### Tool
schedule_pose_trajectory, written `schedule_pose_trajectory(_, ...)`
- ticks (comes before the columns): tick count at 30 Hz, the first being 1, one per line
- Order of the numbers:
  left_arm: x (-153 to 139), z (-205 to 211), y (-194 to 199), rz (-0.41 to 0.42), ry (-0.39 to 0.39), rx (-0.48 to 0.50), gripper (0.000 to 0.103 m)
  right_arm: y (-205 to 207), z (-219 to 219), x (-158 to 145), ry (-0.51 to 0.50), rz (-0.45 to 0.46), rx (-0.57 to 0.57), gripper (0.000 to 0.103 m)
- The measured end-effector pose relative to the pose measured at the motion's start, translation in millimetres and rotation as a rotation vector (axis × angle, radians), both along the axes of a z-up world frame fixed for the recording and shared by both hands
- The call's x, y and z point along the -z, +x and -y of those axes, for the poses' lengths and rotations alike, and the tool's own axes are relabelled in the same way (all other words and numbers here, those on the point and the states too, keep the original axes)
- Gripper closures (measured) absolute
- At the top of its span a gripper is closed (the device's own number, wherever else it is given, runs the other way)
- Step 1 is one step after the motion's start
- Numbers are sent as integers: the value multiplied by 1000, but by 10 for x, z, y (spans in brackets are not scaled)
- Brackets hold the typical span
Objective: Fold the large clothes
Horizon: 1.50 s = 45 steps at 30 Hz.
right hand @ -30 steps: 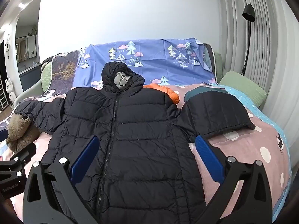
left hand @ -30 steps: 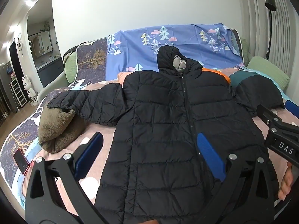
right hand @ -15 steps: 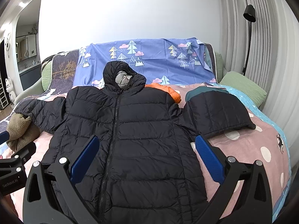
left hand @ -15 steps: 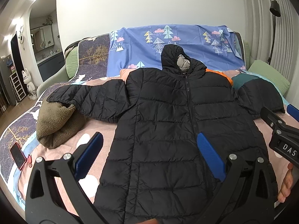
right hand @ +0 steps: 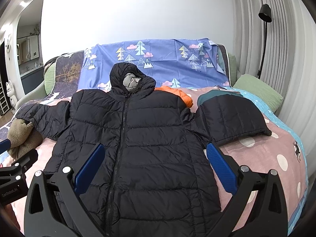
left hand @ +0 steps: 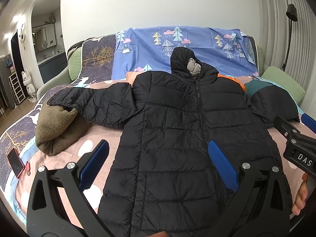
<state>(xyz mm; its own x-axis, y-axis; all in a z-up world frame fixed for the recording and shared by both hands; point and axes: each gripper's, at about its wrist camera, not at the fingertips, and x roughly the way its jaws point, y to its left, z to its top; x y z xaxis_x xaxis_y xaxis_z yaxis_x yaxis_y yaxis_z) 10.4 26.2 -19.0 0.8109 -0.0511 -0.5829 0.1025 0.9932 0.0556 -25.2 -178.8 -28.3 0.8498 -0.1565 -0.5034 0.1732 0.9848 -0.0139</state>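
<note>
A black hooded puffer jacket (left hand: 177, 130) lies flat on the bed, front up, zipped, hood toward the headboard, both sleeves spread out. It also shows in the right wrist view (right hand: 138, 138). My left gripper (left hand: 158, 162) is open and empty, held above the jacket's lower left part. My right gripper (right hand: 154, 164) is open and empty, held above the jacket's lower right part. The right gripper also shows at the right edge of the left wrist view (left hand: 296, 138).
A brown fleece bundle (left hand: 57, 128) lies under the left sleeve end. A phone (left hand: 15, 162) lies at the bed's left edge. An orange garment (right hand: 175, 94) and a teal one (right hand: 213, 96) lie near the right shoulder. A green pillow (right hand: 258, 90) sits far right.
Both grippers have risen and drawn back slightly, so more of the jacket's hem is in view. The jacket has not moved.
</note>
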Motion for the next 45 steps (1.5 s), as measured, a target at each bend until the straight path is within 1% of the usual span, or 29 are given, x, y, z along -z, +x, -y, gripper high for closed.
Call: schedule_pose_trajectory(45, -50, -21, -37, 25, 1, 10, 2, -7, -71, -72, -16, -1, -24, 1)
